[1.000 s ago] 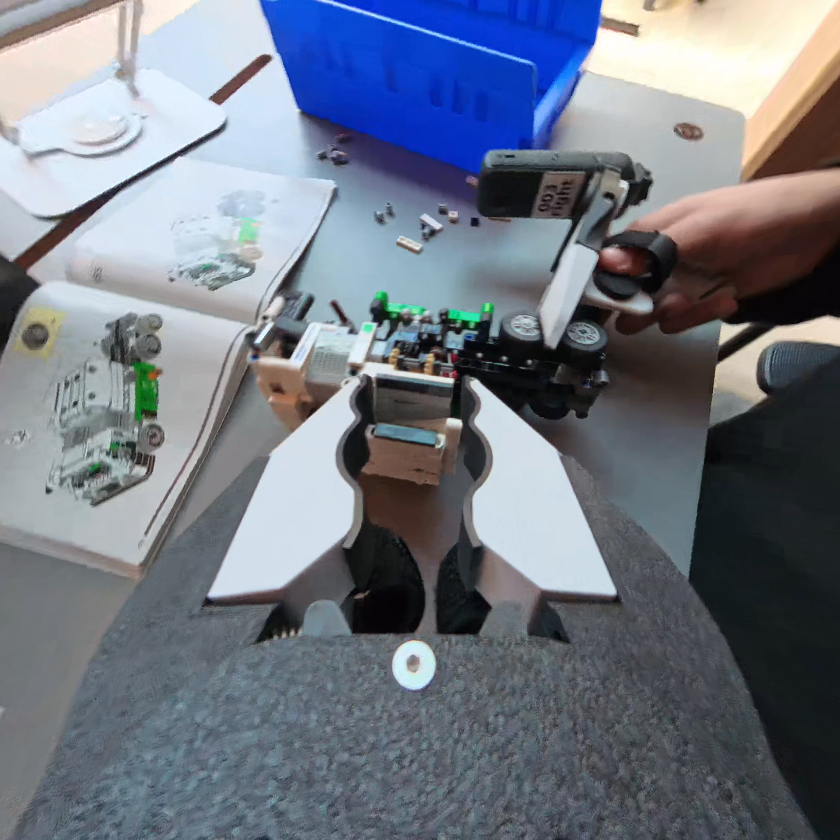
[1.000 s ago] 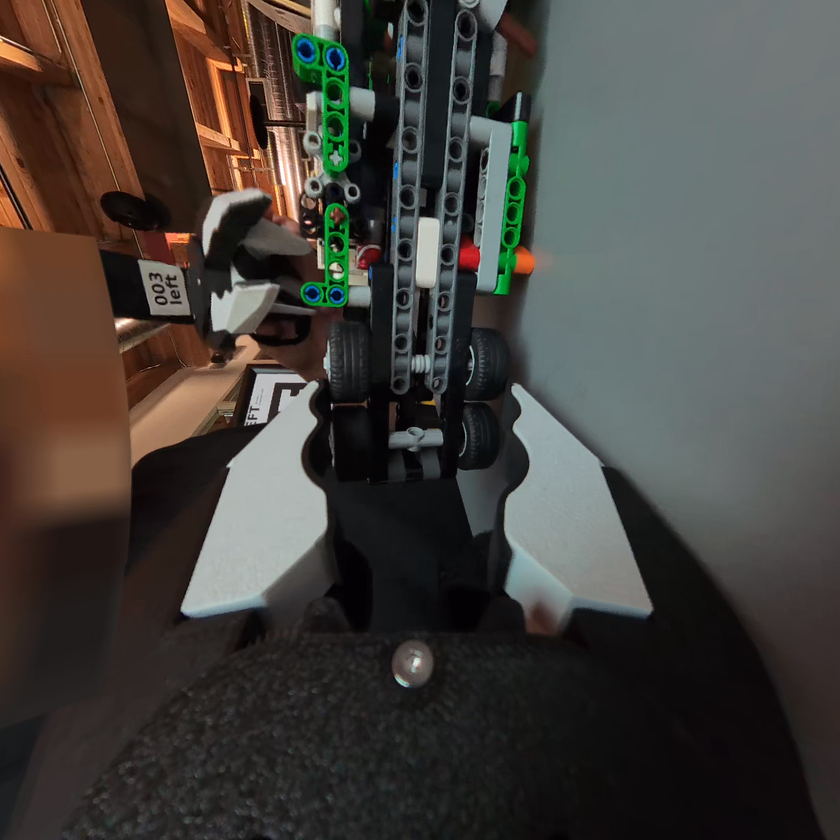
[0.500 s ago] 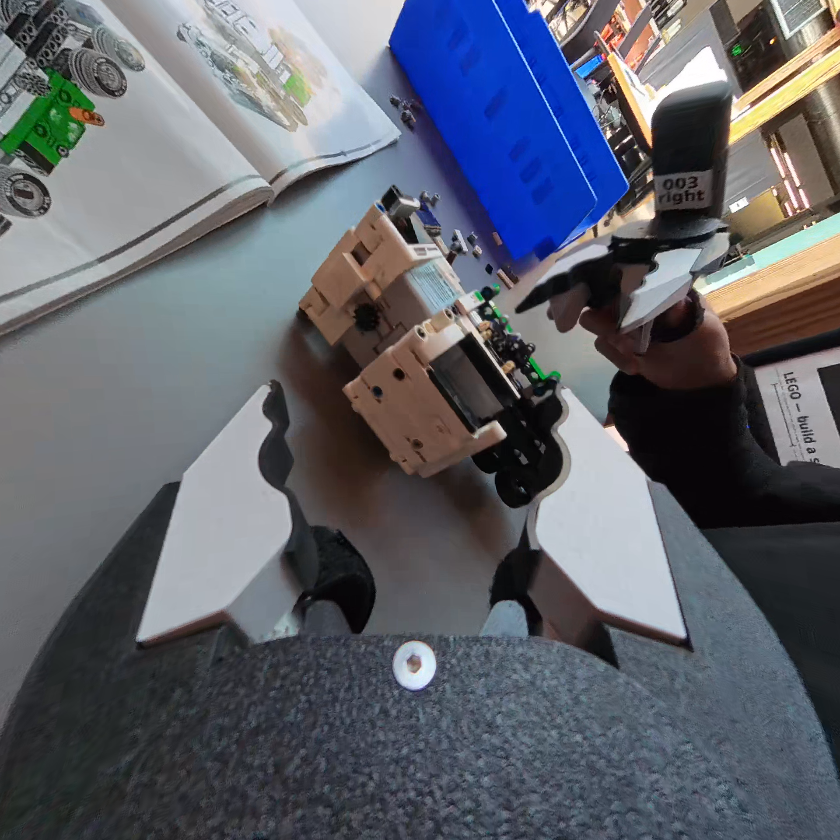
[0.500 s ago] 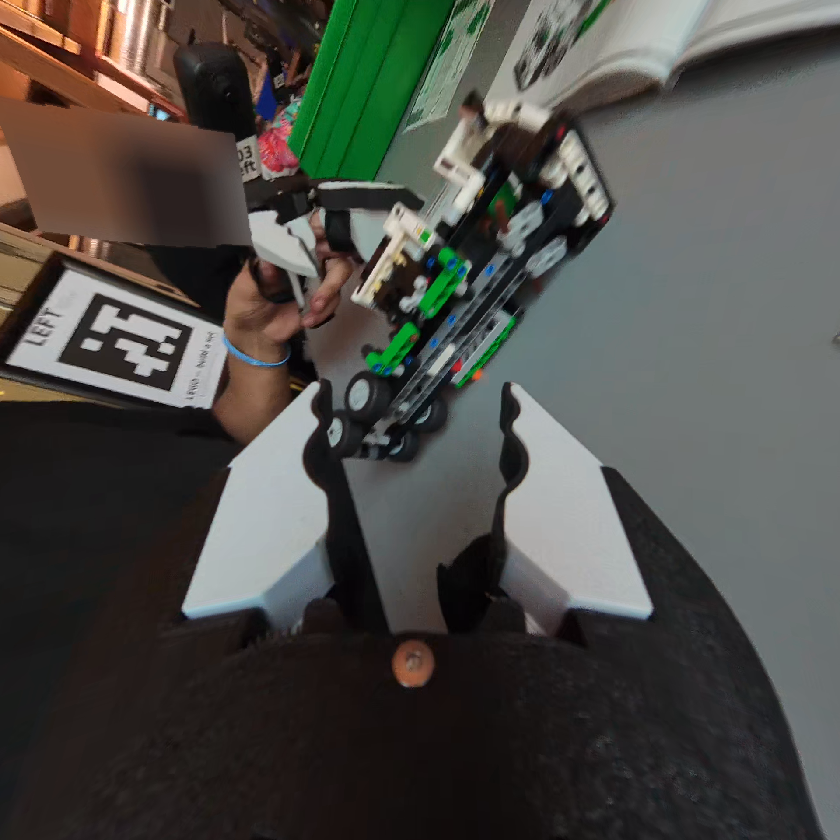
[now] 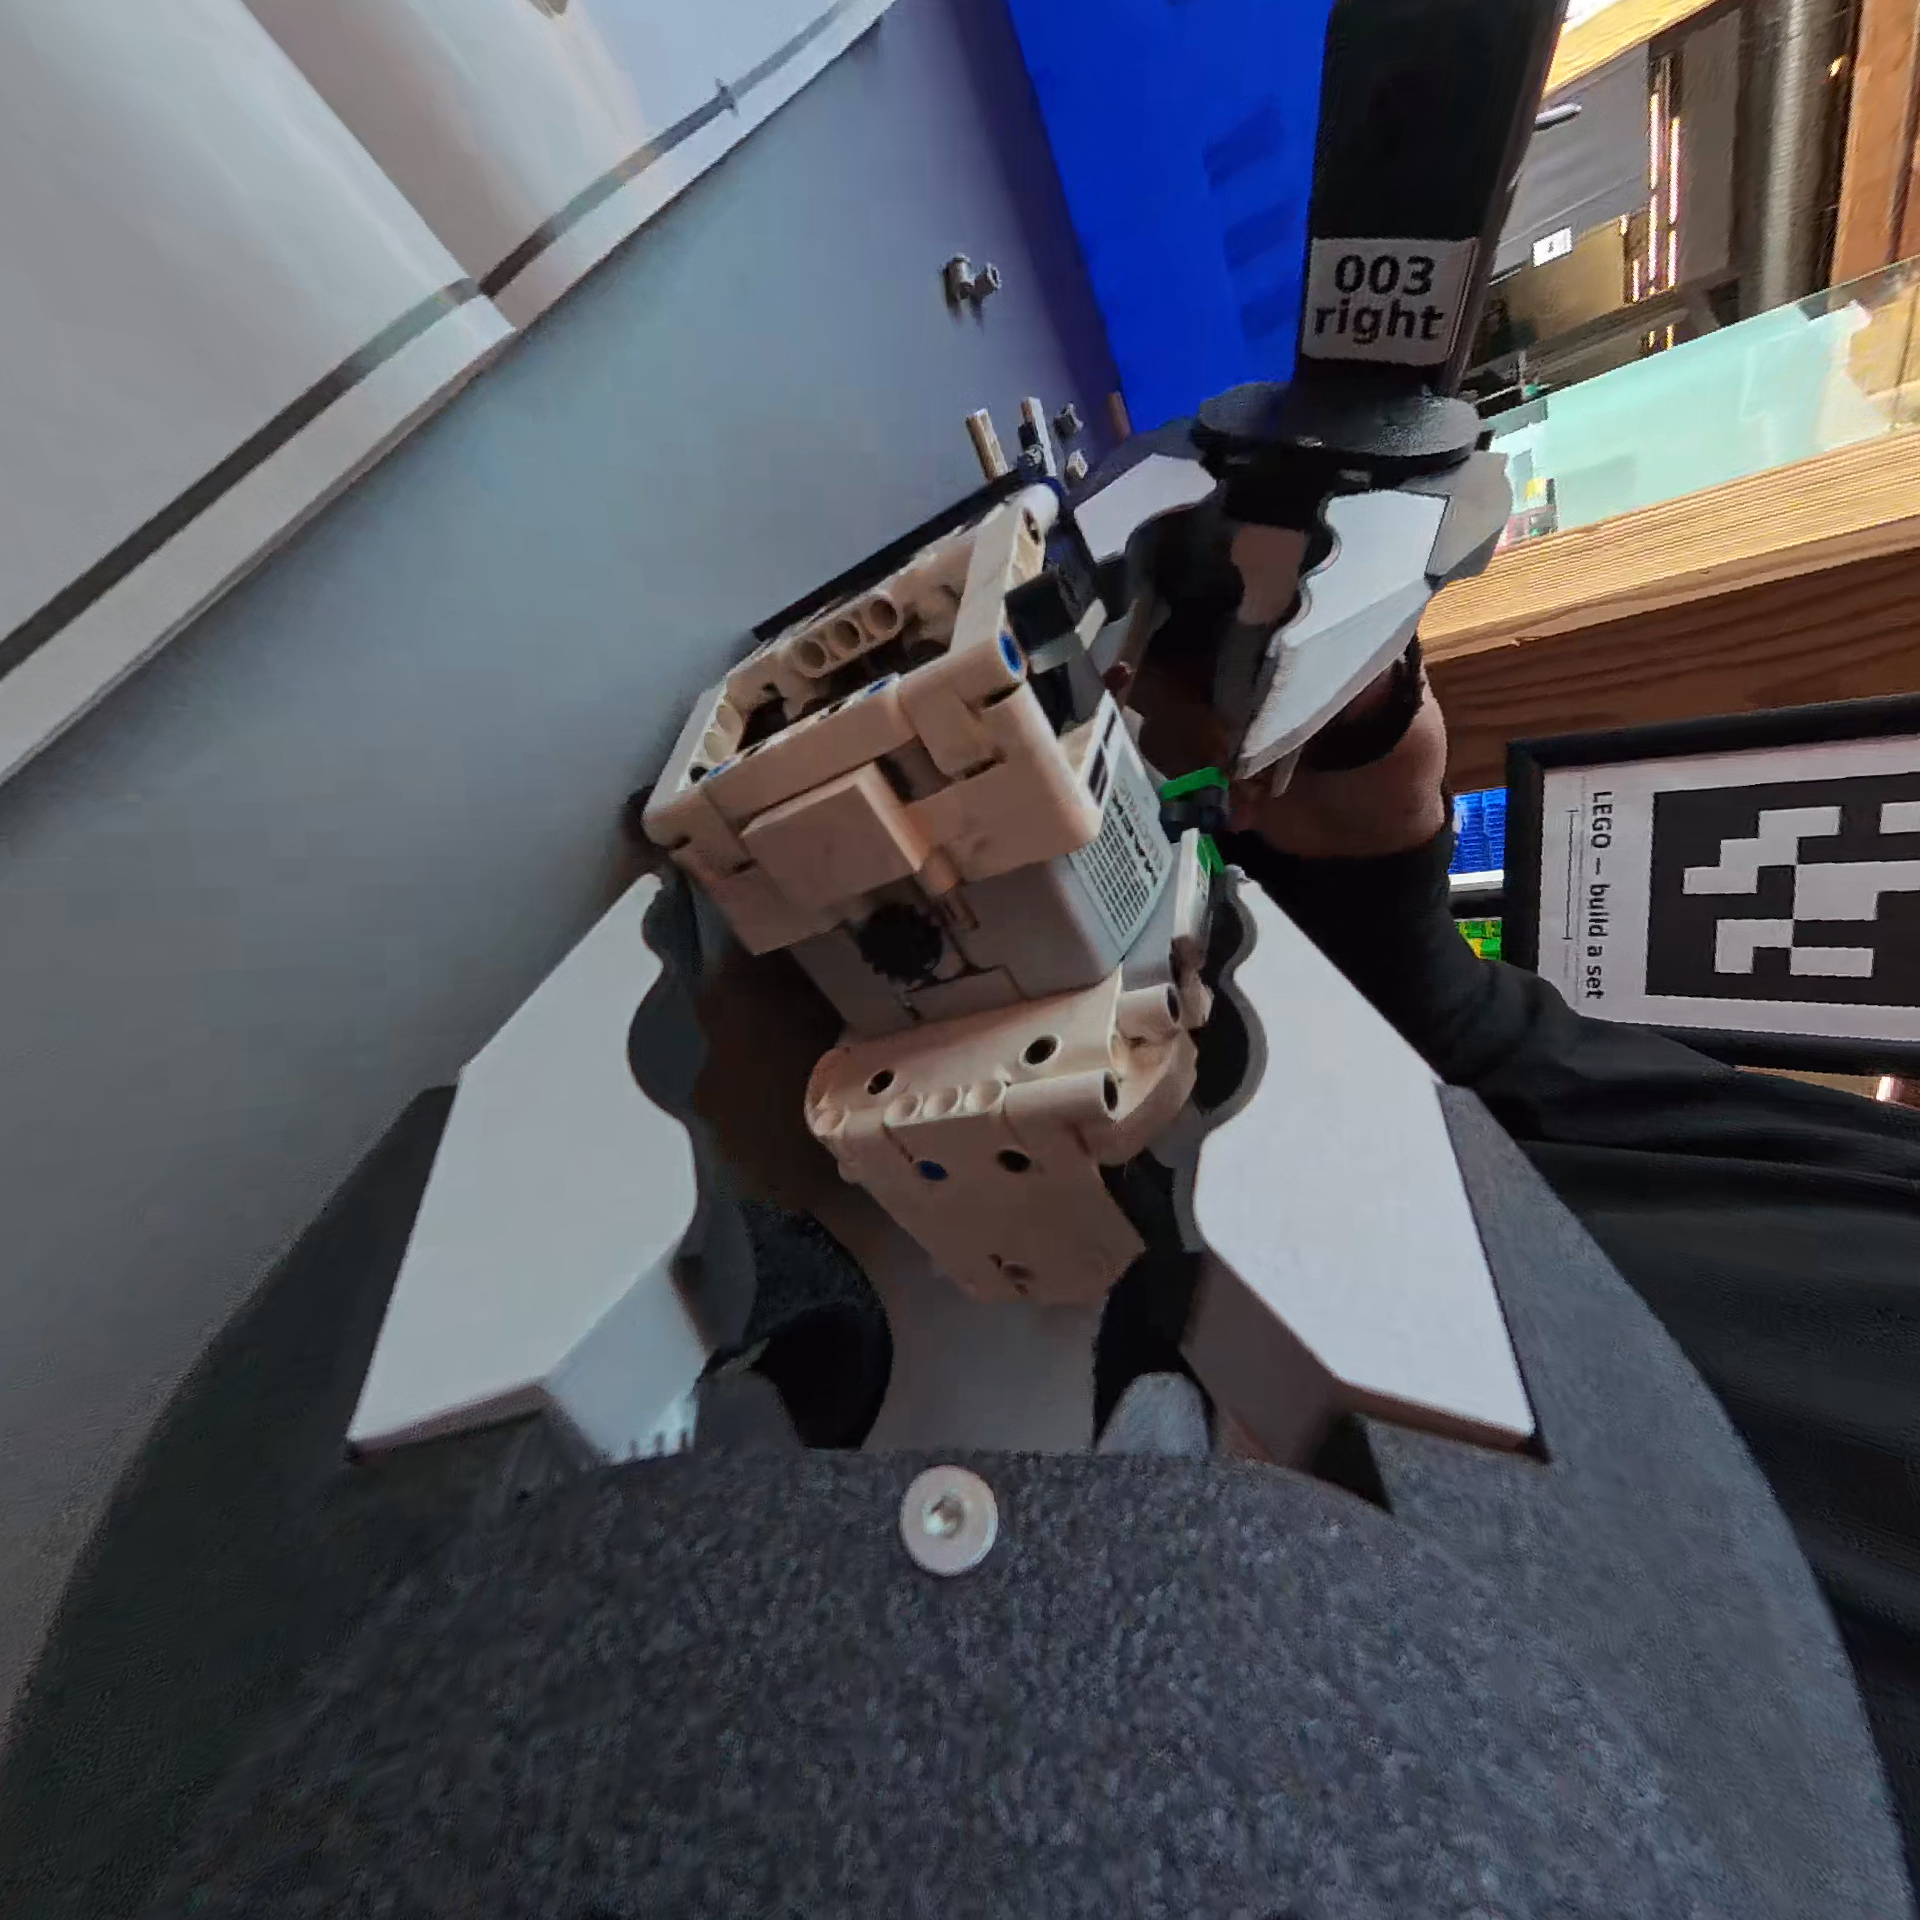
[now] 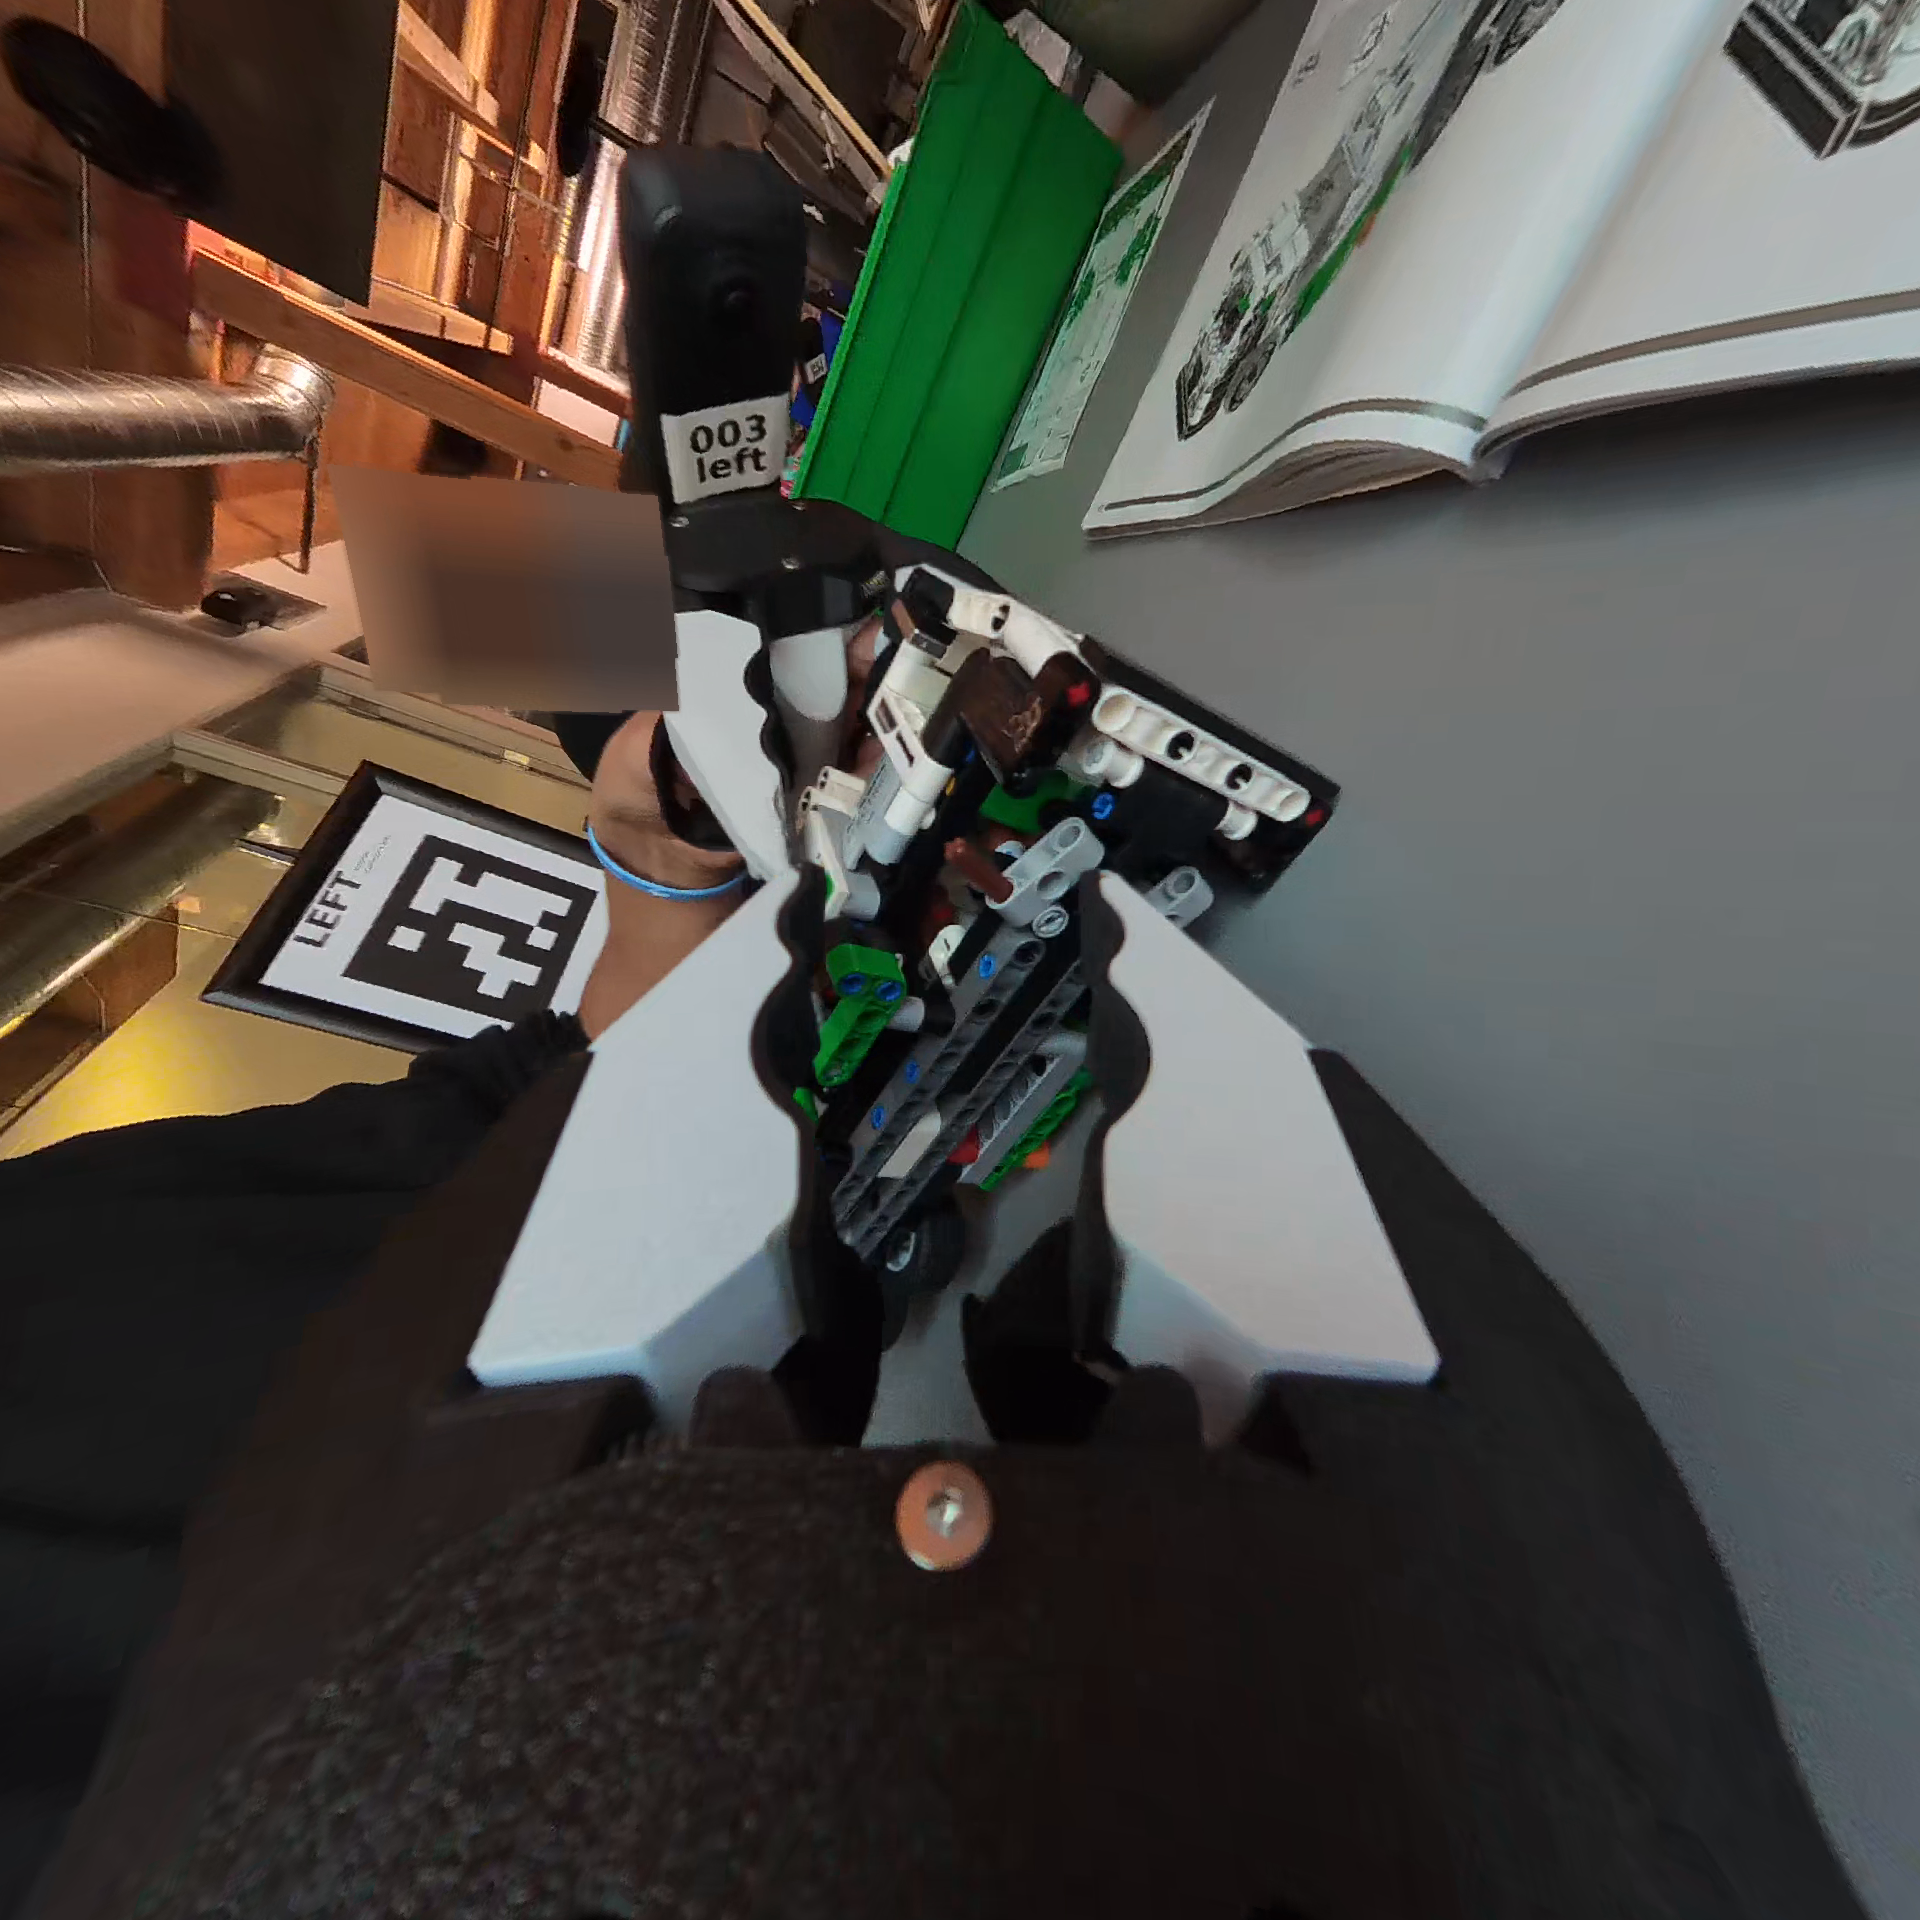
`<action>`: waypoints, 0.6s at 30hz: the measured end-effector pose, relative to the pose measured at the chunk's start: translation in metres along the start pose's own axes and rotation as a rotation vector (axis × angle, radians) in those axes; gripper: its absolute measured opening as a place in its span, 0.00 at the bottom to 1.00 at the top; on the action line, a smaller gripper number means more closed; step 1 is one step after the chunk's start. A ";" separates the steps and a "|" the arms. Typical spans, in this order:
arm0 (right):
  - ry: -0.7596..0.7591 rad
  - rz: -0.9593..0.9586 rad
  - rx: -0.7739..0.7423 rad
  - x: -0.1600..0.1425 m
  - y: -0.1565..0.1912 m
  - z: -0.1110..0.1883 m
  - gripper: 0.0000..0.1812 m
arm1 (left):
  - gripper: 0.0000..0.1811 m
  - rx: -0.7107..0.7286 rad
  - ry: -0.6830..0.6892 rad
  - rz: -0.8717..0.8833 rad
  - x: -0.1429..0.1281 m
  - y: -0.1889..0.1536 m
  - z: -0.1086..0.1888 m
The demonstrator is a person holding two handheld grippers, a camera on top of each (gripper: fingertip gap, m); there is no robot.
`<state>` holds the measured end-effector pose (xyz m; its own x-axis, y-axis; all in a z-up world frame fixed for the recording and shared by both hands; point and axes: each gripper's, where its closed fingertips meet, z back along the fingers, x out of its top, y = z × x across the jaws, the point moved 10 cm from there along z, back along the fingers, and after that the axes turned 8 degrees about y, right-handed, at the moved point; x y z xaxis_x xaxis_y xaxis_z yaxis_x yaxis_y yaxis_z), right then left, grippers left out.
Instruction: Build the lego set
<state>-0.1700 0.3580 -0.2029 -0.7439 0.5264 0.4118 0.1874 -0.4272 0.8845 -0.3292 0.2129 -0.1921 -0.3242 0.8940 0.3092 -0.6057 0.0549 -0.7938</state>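
The partly built lego truck has a cream cab, a grey beam chassis, green parts and small black wheels. It is tilted over the grey table. My left gripper is closed around the cab end, with both fingertips against it. My right gripper is closed on the chassis near the rear wheels. Each gripper also shows in the other's view: the right one behind the cab, the left one at the far cab end. The truck's middle is hidden in the left wrist view.
An open instruction booklet lies on the table past the truck. A blue bin stands behind several small loose parts. A green box stands at the table's edge. A framed marker sign is near the person's sleeves.
Half a second ago both grippers were open and apart from the truck. Both have now moved in and closed on it, left on the cab, right on the rear chassis.
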 end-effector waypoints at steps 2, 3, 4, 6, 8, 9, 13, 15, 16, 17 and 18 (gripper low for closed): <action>0.007 0.034 -0.026 0.000 0.002 -0.003 0.26 | 0.53 -0.006 0.000 -0.005 -0.002 0.001 0.000; 0.015 0.043 -0.020 0.000 0.006 -0.005 0.28 | 0.53 -0.009 -0.008 -0.012 -0.005 0.002 0.003; 0.024 0.067 -0.024 0.001 0.010 -0.007 0.28 | 0.53 -0.017 -0.024 -0.022 -0.008 0.002 0.006; 0.048 0.143 -0.063 0.002 0.017 -0.012 0.25 | 0.51 -0.044 -0.069 -0.033 -0.016 0.003 0.014; 0.081 0.207 -0.082 0.002 0.023 -0.018 0.21 | 0.50 -0.047 -0.110 -0.051 -0.028 0.003 0.026; 0.096 0.239 -0.092 0.001 0.024 -0.020 0.19 | 0.50 -0.034 -0.132 -0.064 -0.037 0.002 0.035; 0.096 0.228 -0.058 0.001 0.021 -0.025 0.17 | 0.41 0.123 -0.325 -0.152 -0.091 -0.007 0.091; 0.077 0.208 -0.028 0.002 0.017 -0.024 0.16 | 0.33 0.280 -0.458 -0.213 -0.127 -0.011 0.127; 0.074 0.204 -0.013 0.002 0.015 -0.023 0.17 | 0.32 0.384 -0.532 -0.233 -0.146 -0.011 0.145; 0.074 0.199 0.005 0.001 0.014 -0.023 0.17 | 0.31 0.491 -0.582 -0.243 -0.165 -0.011 0.161; 0.068 0.194 0.024 0.001 0.013 -0.022 0.17 | 0.30 0.606 -0.591 -0.232 -0.183 -0.007 0.175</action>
<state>-0.1822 0.3367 -0.1955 -0.7340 0.3842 0.5601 0.3461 -0.4980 0.7951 -0.3923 -0.0291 -0.1518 -0.3669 0.5035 0.7822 -0.9302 -0.1891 -0.3145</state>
